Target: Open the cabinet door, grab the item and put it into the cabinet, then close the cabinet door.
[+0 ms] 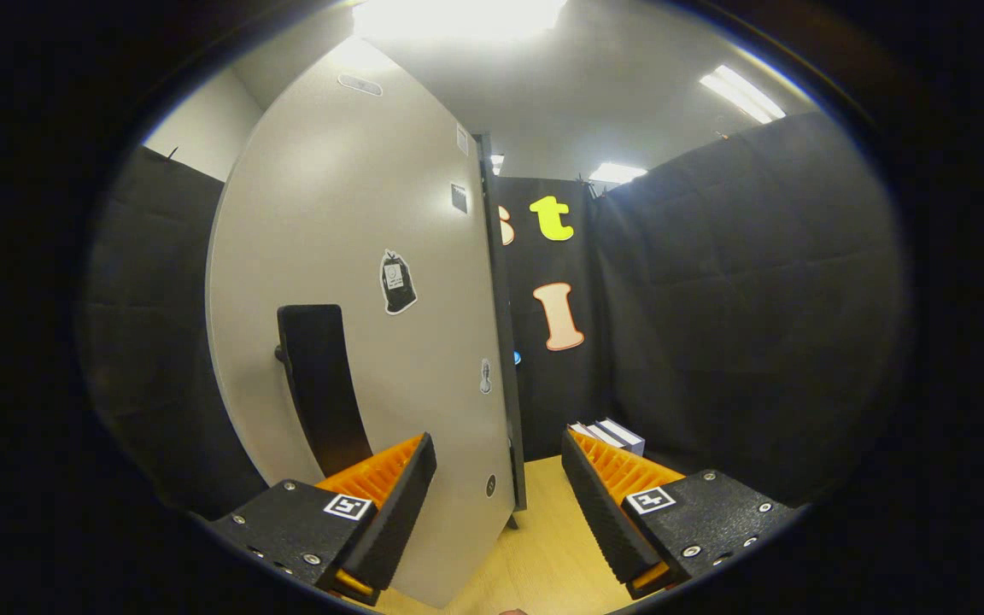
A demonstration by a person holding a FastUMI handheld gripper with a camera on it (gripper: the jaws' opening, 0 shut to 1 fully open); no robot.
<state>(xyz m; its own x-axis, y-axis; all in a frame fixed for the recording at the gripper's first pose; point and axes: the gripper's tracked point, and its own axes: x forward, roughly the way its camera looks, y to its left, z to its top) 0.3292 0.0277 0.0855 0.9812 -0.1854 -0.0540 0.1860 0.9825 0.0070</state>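
My one camera rides on the gripper and looks forward along its spread fingers; it sits low over the wooden table, very close to the grey cabinet door, facing its free edge; beyond hangs the black booth wall, with ceiling lights overhead.

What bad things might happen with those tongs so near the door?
1. The open tongs straddle the door's edge, with neither finger on the handle. Closing here may pinch the thin edge and slip.
2. The handle sits just ahead of the left finger, so a sideways swing might bump it.
3. The box lies just beyond the right finger; pushing forward could knock it along the table.
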